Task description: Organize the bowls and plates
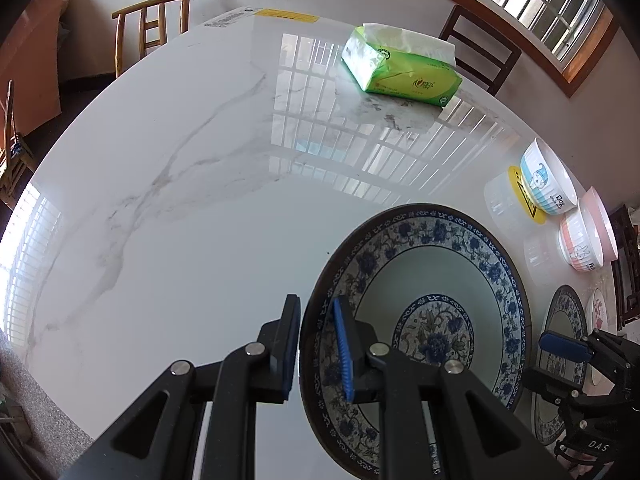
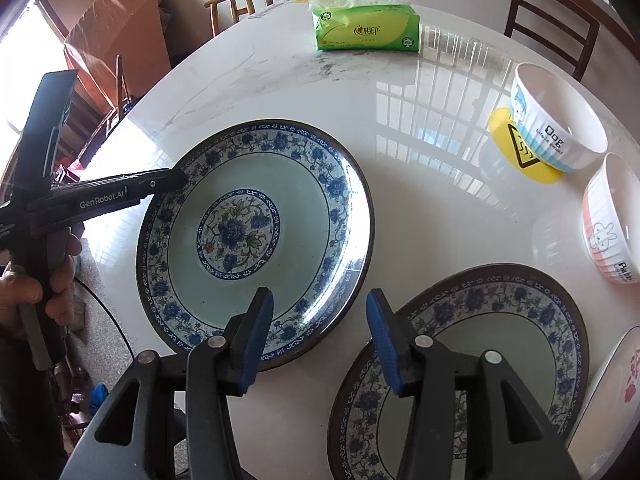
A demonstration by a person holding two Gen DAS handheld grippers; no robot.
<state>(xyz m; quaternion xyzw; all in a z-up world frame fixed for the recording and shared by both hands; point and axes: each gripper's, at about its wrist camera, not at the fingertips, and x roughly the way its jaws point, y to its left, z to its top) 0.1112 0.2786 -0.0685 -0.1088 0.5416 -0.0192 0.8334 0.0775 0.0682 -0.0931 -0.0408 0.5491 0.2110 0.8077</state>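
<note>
My left gripper is shut on the left rim of a blue-and-white flowered plate; in the right wrist view its tip bites the same plate. My right gripper stands open just past that plate's near right rim, its pads touching nothing. A second, matching plate lies on the table to the right, under the right finger. Further right stand a blue-striped bowl and a pink-striped bowl, both upright. In the left wrist view the right gripper shows over the second plate.
A white plate with red flowers sits at the table's right edge. A yellow warning sticker lies under the blue bowl. A green tissue pack rests at the far side of the white marble table. Wooden chairs stand around it.
</note>
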